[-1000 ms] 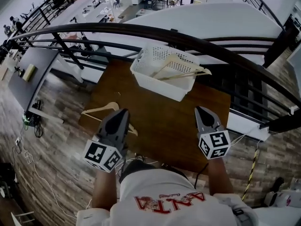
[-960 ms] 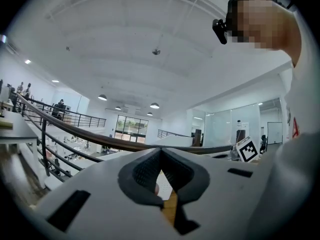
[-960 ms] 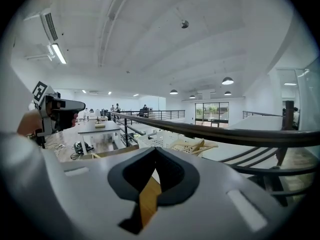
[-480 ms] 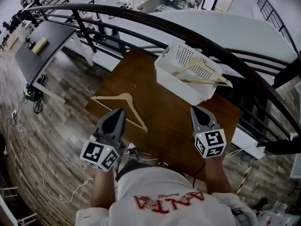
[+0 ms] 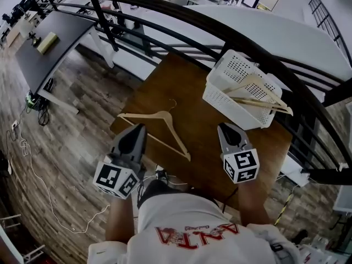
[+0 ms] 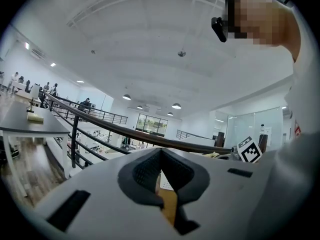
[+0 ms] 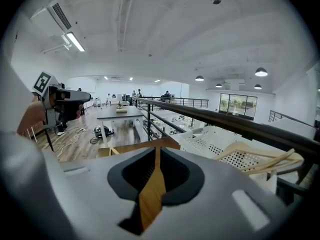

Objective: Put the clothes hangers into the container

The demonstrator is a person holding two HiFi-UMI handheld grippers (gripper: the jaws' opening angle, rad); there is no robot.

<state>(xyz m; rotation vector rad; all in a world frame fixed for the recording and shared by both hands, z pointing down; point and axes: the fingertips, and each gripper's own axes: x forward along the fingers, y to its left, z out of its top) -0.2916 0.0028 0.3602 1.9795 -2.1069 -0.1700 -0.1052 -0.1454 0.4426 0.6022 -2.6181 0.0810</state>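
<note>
Looking steeply down from the head view, a brown wooden table (image 5: 198,106) stands against a dark curved railing (image 5: 220,32). At the table's far right corner sits a white perforated basket (image 5: 234,110), and 2 pale wooden hangers (image 5: 258,81) rest inside it, tilted, with their ends poking out over its right rim. A third wooden hanger (image 5: 163,114) lies flat on the table's left half, well apart from the basket, its hook pointing toward the railing and 1 arm reaching back toward the person. The left gripper (image 5: 135,130) is near the table's front left edge, its tips just beside that hanger's lower bar. Its jaws are closed together with nothing between them. The right gripper (image 5: 225,128) is over the table's right side, near the front of the basket, and its jaws are also pressed together and empty. The person's white shirt (image 5: 192,230) fills the bottom of the view.
</note>
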